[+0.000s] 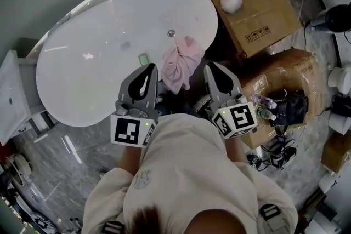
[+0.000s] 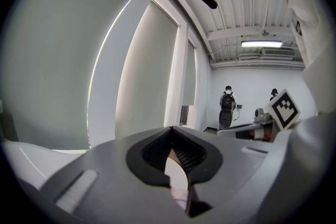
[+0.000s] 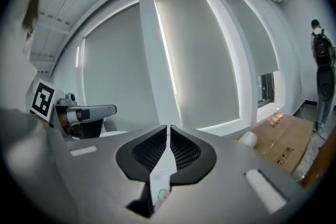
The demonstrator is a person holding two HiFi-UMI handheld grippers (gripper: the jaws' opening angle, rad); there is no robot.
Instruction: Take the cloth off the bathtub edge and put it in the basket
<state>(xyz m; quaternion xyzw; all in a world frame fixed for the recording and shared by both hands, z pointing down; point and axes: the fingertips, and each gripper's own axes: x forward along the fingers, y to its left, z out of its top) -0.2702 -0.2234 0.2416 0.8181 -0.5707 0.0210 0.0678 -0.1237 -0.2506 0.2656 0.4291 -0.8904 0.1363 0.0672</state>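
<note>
- Reach under way: pink cloth [image 1: 181,66] drapes the bathtub [image 1: 98,63] rim; left gripper [image 1: 151,67] and right gripper [image 1: 210,66] are poised there, jaws closed, empty.
- Next, probably: open one gripper's jaws and pinch the cloth.

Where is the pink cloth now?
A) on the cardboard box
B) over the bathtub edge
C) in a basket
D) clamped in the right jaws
B: the pink cloth hangs over the bathtub rim, between the left gripper and the right gripper.
</note>
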